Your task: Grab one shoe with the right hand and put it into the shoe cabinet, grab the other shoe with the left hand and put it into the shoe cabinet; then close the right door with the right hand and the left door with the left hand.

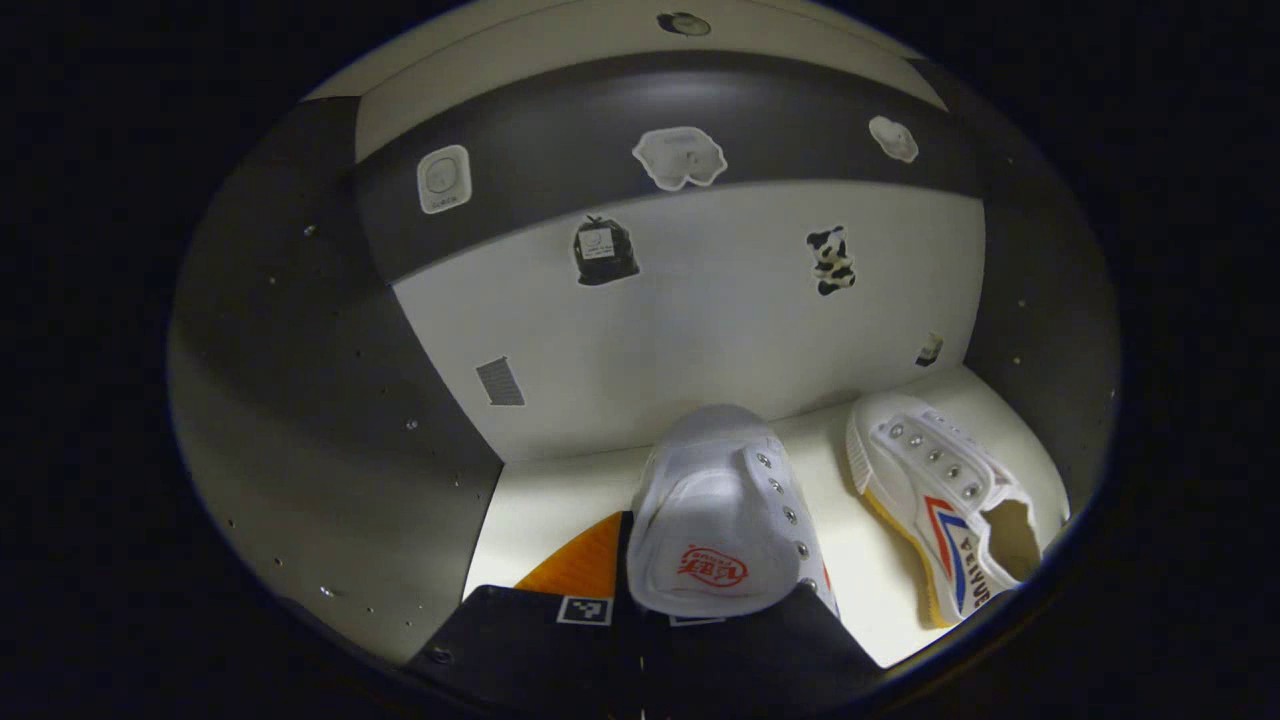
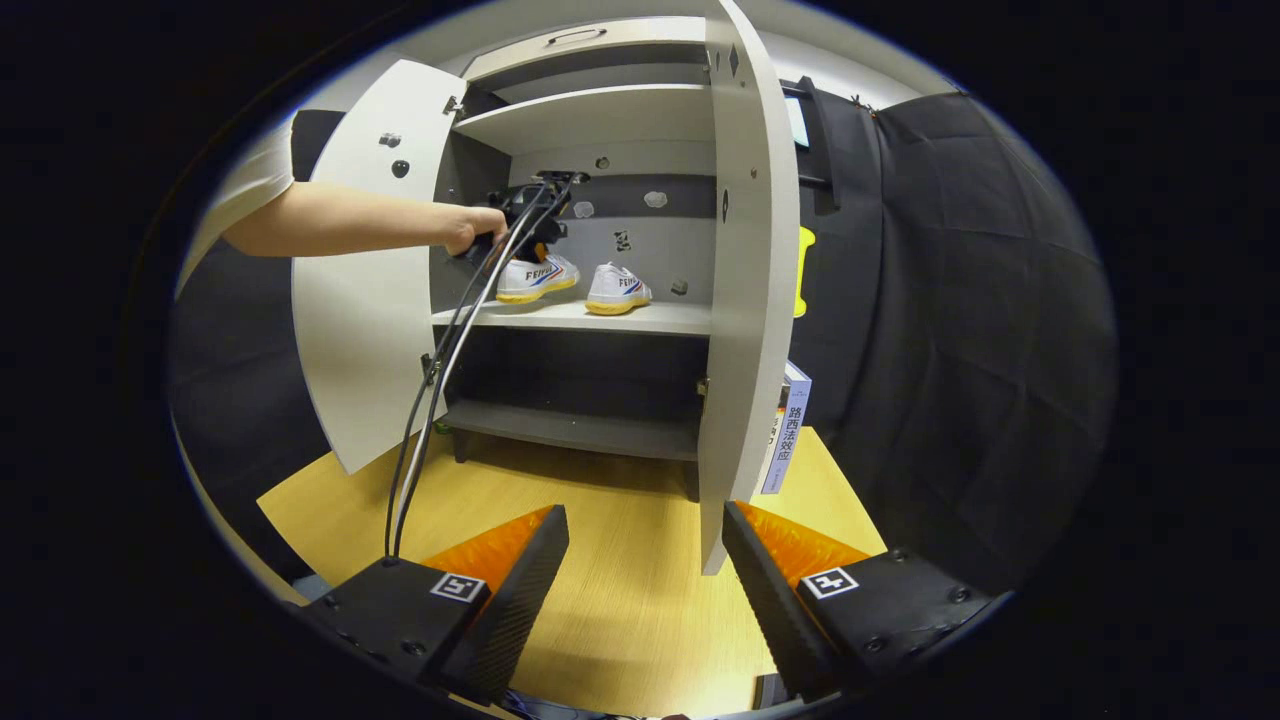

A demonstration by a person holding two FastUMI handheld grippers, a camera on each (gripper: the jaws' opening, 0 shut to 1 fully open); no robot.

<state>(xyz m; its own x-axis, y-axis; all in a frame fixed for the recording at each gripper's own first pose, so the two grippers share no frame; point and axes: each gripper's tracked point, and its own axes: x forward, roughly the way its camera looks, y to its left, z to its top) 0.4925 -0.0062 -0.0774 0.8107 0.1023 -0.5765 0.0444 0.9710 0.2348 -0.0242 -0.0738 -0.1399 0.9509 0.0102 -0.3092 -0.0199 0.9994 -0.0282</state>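
Shoe (image 1: 722,520), soft canvas and likely light, sat pinched by the left hand-held gripper (image 1: 640,610) on the cabinet shelf (image 1: 560,500). Right hand-held gripper (image 2: 645,560) hung open, empty. Heel collar looked the best hold.

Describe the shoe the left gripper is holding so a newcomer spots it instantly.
Find the open cabinet and its middle shelf, where two white shoes sit. The held shoe is the left one, under the hand reaching in. The other shoe stands free, to its right.
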